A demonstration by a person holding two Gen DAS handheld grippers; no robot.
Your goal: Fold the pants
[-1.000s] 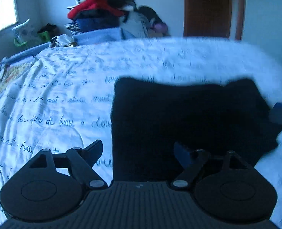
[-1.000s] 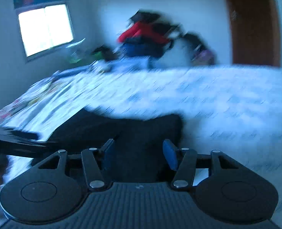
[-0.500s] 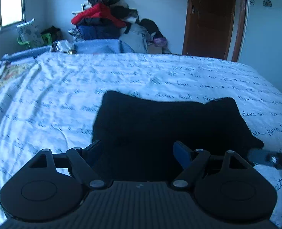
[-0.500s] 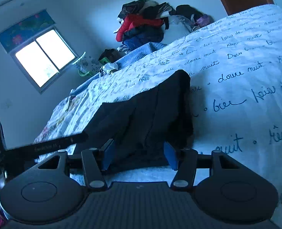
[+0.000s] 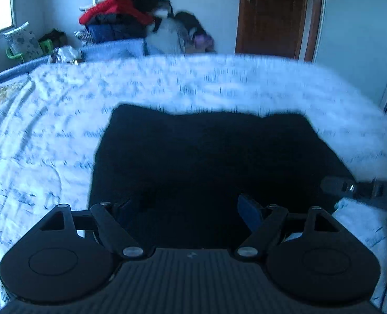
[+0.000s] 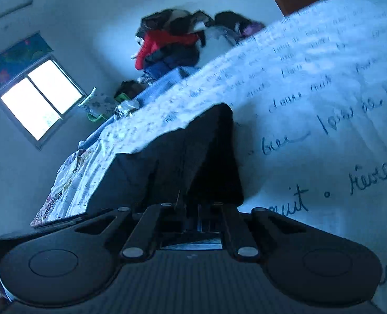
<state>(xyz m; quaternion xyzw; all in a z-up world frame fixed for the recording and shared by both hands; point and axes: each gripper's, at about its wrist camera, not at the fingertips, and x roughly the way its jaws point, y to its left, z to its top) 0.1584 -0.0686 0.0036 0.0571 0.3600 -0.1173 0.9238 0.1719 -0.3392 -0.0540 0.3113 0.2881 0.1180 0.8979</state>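
Observation:
The black pants (image 5: 206,162) lie folded in a wide dark rectangle on the white bedspread with blue handwriting (image 5: 49,136). My left gripper (image 5: 185,209) is open, its fingers spread over the near edge of the pants. In the right wrist view the pants (image 6: 172,162) run away from the camera, and my right gripper (image 6: 193,210) is shut on their near right corner. The right gripper also shows in the left wrist view (image 5: 360,191) as a dark bar at the pants' right edge.
A pile of clothes with a red garment (image 5: 115,7) sits past the far side of the bed. A brown door (image 5: 271,13) is at the back right and a bright window (image 6: 39,99) at the left. Floral bedding (image 6: 62,191) lies at the bed's left edge.
My right gripper has closed on the near right corner of the pants; it was open half a second ago. My left gripper has moved closer over the near edge and stays open.

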